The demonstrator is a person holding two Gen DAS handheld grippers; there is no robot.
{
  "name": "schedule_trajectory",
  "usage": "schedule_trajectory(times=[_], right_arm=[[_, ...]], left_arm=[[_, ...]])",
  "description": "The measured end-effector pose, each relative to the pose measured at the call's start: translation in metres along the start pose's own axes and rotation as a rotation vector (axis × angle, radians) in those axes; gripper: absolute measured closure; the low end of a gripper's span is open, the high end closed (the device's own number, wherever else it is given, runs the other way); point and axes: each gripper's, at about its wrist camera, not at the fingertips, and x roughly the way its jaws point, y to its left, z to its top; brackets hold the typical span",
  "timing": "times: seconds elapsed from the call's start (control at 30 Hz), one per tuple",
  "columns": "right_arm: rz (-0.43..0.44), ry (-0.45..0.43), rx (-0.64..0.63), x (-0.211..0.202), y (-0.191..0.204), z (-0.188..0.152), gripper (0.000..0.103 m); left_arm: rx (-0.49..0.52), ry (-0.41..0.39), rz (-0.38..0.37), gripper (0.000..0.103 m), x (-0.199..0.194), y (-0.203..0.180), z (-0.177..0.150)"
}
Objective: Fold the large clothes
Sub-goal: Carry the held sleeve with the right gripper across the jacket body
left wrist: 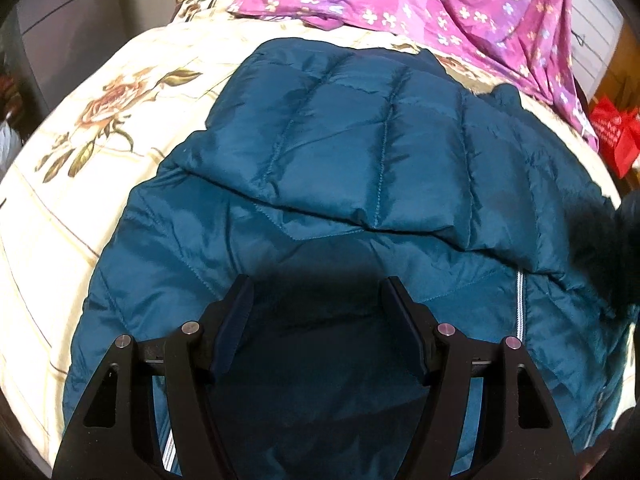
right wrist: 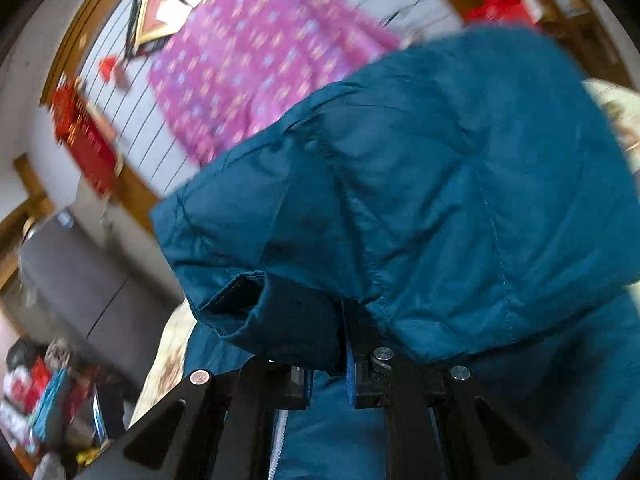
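A teal quilted down jacket (left wrist: 360,152) lies spread on the bed, one sleeve folded across its body. My left gripper (left wrist: 318,296) is open and empty, hovering just above the jacket's lower part. In the right wrist view my right gripper (right wrist: 328,344) is shut on the cuff end of the jacket's other sleeve (right wrist: 420,200) and holds it lifted; the sleeve drapes over the fingers and hides the fingertips. The view is blurred.
The bed has a cream floral sheet (left wrist: 80,128). A pink floral cloth (left wrist: 440,4) lies at the bed's far side, also shown in the right wrist view (right wrist: 248,52). A red bag (left wrist: 616,136) sits at the right. A grey cabinet (right wrist: 84,280) stands beside the bed.
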Motion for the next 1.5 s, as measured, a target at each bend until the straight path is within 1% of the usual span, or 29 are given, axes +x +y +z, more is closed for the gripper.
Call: schedule_trajectory(times=[0.07, 0.1, 0.2, 0.3, 0.37, 0.43, 0.5, 0.53, 0.6, 0.7, 0.8, 0.87, 0.93, 1.23, 1.37, 1.47, 1.5], right_arm=[[0.012, 0.05, -0.032, 0.018, 0.01, -0.007, 0.091], [0.005, 0.07, -0.054, 0.027, 0.016, -0.011, 0.091], [0.014, 0.105, -0.096, 0.04, 0.028, -0.016, 0.091], [0.02, 0.126, -0.125, 0.05, 0.037, -0.02, 0.091], [0.037, 0.144, -0.127, 0.056, 0.038, -0.021, 0.091], [0.045, 0.191, -0.136, 0.068, 0.039, -0.022, 0.091], [0.037, 0.248, -0.147, 0.078, 0.048, -0.027, 0.09], [0.026, 0.261, -0.158, 0.075, 0.051, -0.034, 0.09], [0.01, 0.268, -0.172, 0.078, 0.053, -0.036, 0.088], [0.038, 0.268, -0.141, 0.078, 0.048, -0.034, 0.086], [0.039, 0.275, -0.133, 0.076, 0.044, -0.032, 0.084], [0.029, 0.279, -0.146, 0.073, 0.042, -0.034, 0.082], [0.01, 0.281, -0.172, 0.071, 0.046, -0.037, 0.072], [-0.038, 0.287, -0.245, 0.062, 0.056, -0.041, 0.066], [-0.076, 0.28, -0.301, 0.058, 0.062, -0.043, 0.064], [-0.095, 0.278, -0.335, 0.057, 0.065, -0.044, 0.061], [-0.104, 0.28, -0.348, 0.058, 0.066, -0.044, 0.058]], left_arm=[[0.015, -0.003, 0.012, 0.034, 0.002, -0.002, 0.0], [0.021, -0.003, 0.016, 0.031, 0.002, -0.002, -0.001], [0.044, -0.002, 0.021, 0.03, 0.004, -0.003, -0.001], [0.065, 0.008, 0.009, 0.03, 0.002, -0.002, -0.002], [0.055, 0.012, -0.01, 0.03, -0.001, 0.002, -0.002], [0.032, 0.011, -0.019, 0.03, -0.001, 0.007, -0.002], [0.015, 0.012, -0.026, 0.03, -0.001, 0.009, -0.001], [0.013, 0.01, -0.025, 0.03, -0.001, 0.008, -0.001], [0.016, 0.009, -0.024, 0.03, -0.001, 0.008, -0.001], [0.014, 0.01, -0.027, 0.03, -0.001, 0.007, -0.001], [0.012, 0.01, -0.027, 0.03, -0.001, 0.008, -0.001], [0.011, 0.009, -0.026, 0.03, -0.001, 0.008, -0.001], [0.01, 0.01, -0.027, 0.03, -0.001, 0.008, -0.001], [0.012, 0.008, -0.026, 0.03, -0.002, 0.009, -0.003], [0.01, 0.008, -0.025, 0.03, -0.002, 0.008, -0.004], [0.012, 0.008, -0.021, 0.03, -0.002, 0.008, -0.004], [0.011, 0.008, -0.021, 0.03, -0.002, 0.008, -0.005]])
